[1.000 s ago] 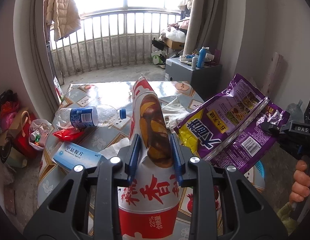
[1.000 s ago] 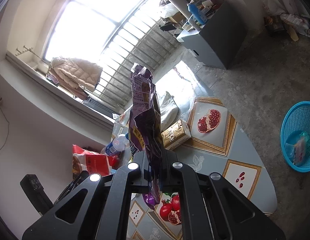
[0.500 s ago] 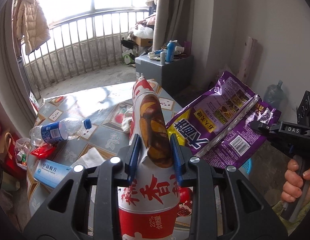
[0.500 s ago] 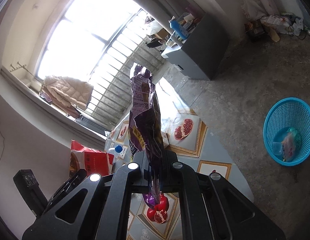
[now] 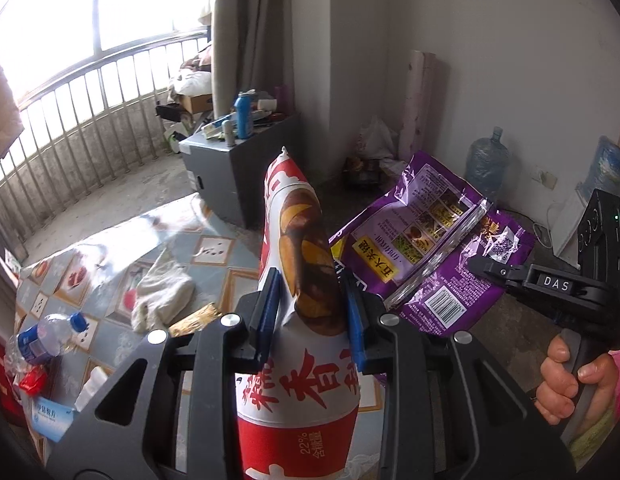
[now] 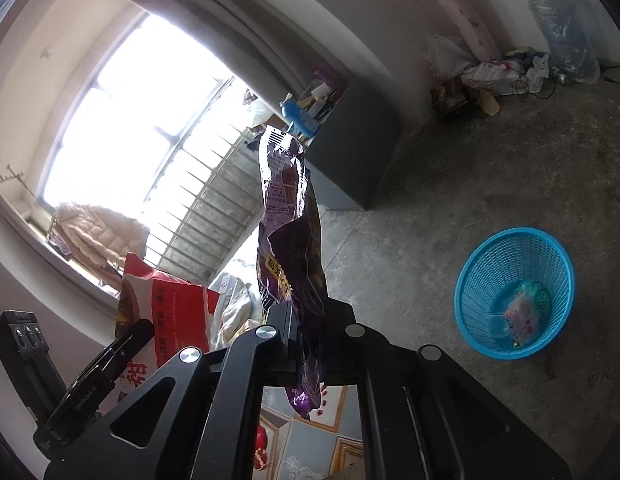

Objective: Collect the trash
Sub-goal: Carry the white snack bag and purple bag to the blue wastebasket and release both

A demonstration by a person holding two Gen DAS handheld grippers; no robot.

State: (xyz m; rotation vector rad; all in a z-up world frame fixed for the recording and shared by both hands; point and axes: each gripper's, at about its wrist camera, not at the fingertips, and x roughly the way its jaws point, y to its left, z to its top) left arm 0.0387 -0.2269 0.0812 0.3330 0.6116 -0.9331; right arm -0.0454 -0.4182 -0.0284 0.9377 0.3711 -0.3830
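Red and white snack bag (image 5: 297, 380) squeezed between blue pads (image 5: 265, 312) of left gripper (image 5: 310, 312), standing upright, lifted above table (image 5: 213, 276). Purple bag (image 6: 289, 240) pinched tight in right gripper (image 6: 305, 344), jaws almost together, bag sticking up and hanging out below. Hand (image 5: 570, 380) grips right tool handle. Blue basket (image 6: 514, 292) sits on grey floor, well apart from table, with bits of trash inside. Plastic bottle (image 5: 45, 336), white cloth (image 5: 161, 296), blue box (image 5: 53, 416) lie on table.
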